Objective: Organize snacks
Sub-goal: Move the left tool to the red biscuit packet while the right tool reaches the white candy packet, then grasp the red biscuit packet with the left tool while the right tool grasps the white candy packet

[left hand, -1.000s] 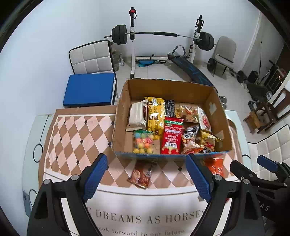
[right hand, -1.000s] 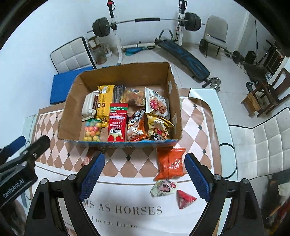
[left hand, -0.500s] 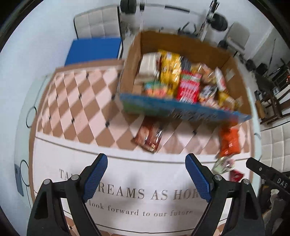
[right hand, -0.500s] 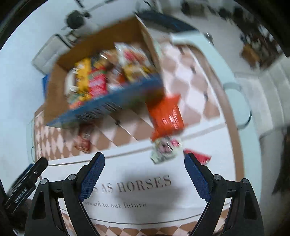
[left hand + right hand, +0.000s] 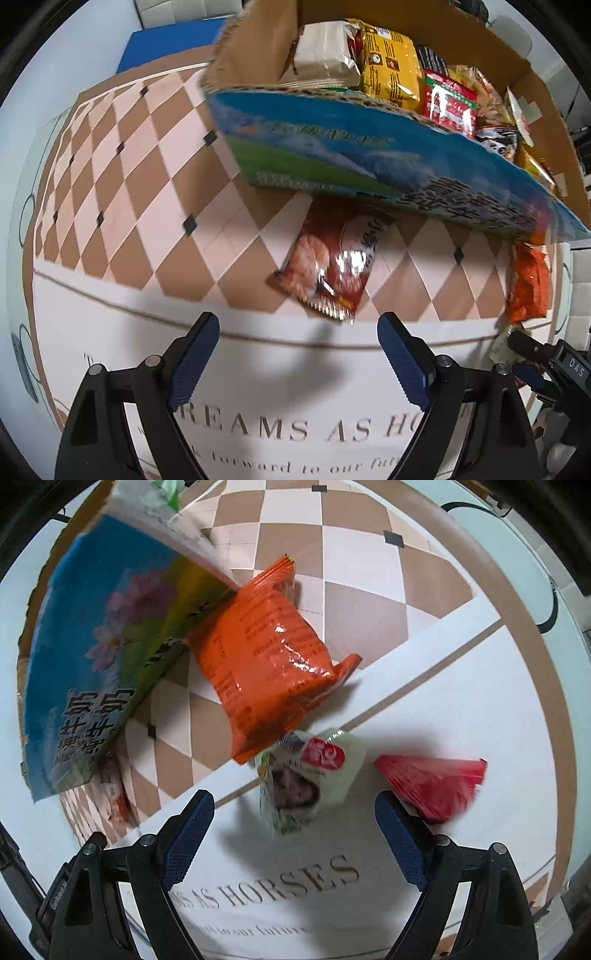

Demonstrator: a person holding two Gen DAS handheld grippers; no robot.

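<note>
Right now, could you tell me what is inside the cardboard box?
The cardboard box holds packed snacks: a white packet, a yellow bag and a red packet. Its printed front wall hides their lower parts and the box floor.

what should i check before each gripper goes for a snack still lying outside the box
1. Left gripper open and holding nothing: ok.
2. Right gripper open and holding nothing: ok.
3. Red-brown snack packet lies ahead of the left gripper, between its fingers' line: ok, though its far end sits close under the cardboard box wall.
4. Pale green packet lies ahead of the right gripper: ok.
5. Pale green packet free of neighbours: not ok, the orange bag overlaps its top edge.
6. Red triangular packet clear of the right finger: cannot tell, it lies very near that fingertip.
</note>
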